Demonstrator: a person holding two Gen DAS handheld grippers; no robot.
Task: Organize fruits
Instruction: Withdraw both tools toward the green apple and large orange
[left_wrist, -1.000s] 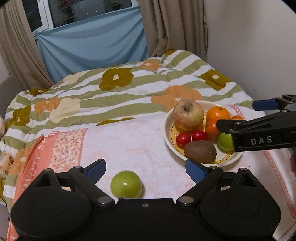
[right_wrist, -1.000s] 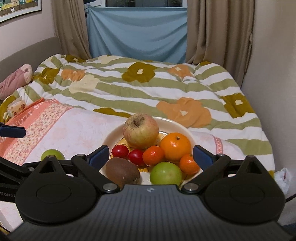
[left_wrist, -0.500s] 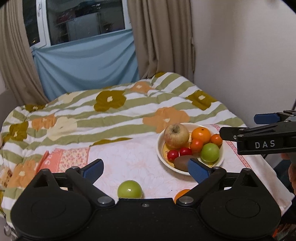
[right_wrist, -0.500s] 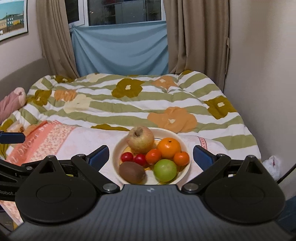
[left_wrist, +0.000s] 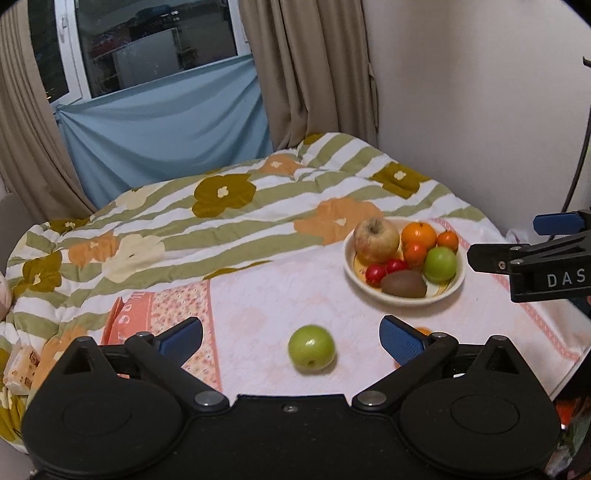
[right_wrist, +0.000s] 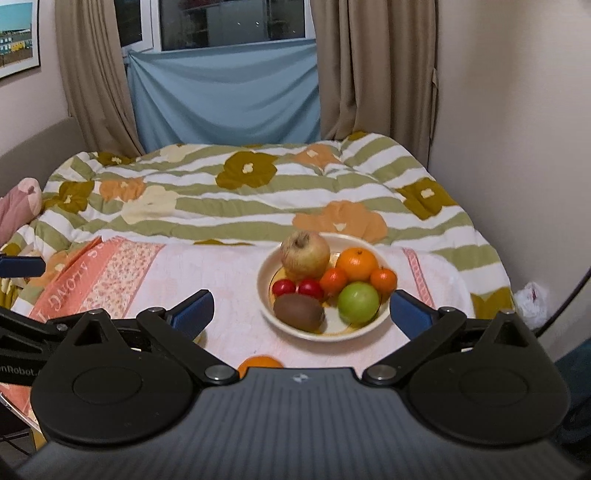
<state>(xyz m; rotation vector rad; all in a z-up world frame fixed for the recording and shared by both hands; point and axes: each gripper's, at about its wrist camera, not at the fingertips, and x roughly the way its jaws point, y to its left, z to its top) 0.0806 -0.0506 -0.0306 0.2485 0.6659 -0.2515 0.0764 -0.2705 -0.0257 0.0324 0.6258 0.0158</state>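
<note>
A white bowl (left_wrist: 454, 291) (right_wrist: 266, 266) on the pink cloth holds a large apple (left_wrist: 376, 234), oranges, two red fruits, a kiwi (right_wrist: 298, 312) and a green apple (right_wrist: 358, 302). A loose green apple (left_wrist: 311, 348) lies on the cloth in front of my left gripper (left_wrist: 291, 338), which is open and empty above it. A loose orange (right_wrist: 259, 363) (left_wrist: 421, 330) lies near the cloth's front, partly hidden. My right gripper (right_wrist: 301, 314) is open and empty, held back from the bowl; it also shows in the left wrist view (left_wrist: 517, 251).
The pink cloth (left_wrist: 258, 306) lies on a striped flowered quilt (left_wrist: 221, 206) on a bed. A wall (left_wrist: 480, 110) runs along the right side. Curtains and a blue sheet (right_wrist: 221, 96) hang at the far end. A small packet (left_wrist: 22, 365) lies at the left edge.
Both grippers have pulled back and up from the bowl, so the fruits look smaller. The loose orange has come into view near the cloth's front. Both stay open.
</note>
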